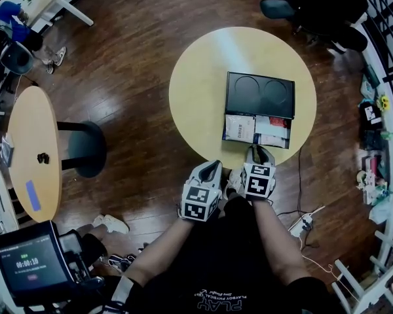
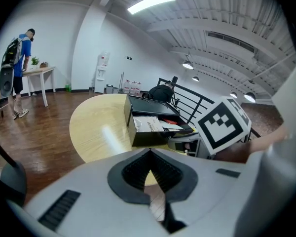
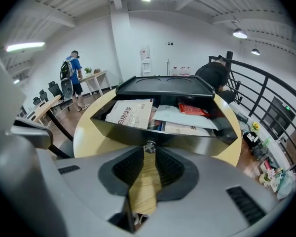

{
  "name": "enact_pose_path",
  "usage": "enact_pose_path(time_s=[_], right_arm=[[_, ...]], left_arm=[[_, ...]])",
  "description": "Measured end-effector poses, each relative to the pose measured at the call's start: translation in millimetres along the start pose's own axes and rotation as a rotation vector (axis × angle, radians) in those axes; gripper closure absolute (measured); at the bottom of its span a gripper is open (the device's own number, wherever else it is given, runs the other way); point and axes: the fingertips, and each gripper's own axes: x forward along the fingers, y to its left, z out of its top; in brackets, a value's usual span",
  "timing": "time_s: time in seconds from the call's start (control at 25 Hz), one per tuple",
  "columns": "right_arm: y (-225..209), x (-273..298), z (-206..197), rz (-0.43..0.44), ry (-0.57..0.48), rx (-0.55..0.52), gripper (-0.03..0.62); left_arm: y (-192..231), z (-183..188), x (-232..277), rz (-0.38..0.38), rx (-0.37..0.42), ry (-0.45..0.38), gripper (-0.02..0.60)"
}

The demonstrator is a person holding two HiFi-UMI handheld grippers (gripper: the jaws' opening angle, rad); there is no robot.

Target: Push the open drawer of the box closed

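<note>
We found right gripper [image 3: 148, 153] at the drawer [image 3: 158, 132] knob [image 3: 149, 146], jaws a slit apart, empty, ready to push; left gripper [image 2: 150, 154] spare, jaws together.

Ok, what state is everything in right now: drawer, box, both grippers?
Drawer: open, pulled out toward the person, papers inside.
Box: sitting flat on the round table.
Left gripper: jaws together, empty, short of the box.
Right gripper: jaws slightly apart, holding nothing, tips right at the drawer's knob.
</note>
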Motion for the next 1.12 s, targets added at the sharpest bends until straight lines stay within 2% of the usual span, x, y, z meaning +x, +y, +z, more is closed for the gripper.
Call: enact_pose_path(time_s=[0.28,0.72,1.12], right_arm=[[-5,13,10,0.003,-0.006,-0.006,0.514],[-11,32,36,0.000,-0.025,-0.033,0.514],[-13,41,51,-0.003,-0.033,-0.033,0.514]], left_arm=[[1,15,5,0.012,-0.019,-0.027,0.584],[15,3,-1,0.045,-0.078,-0.013,0.584],[18,7,-1,0.062,-0.066,-0.020,0.584]])
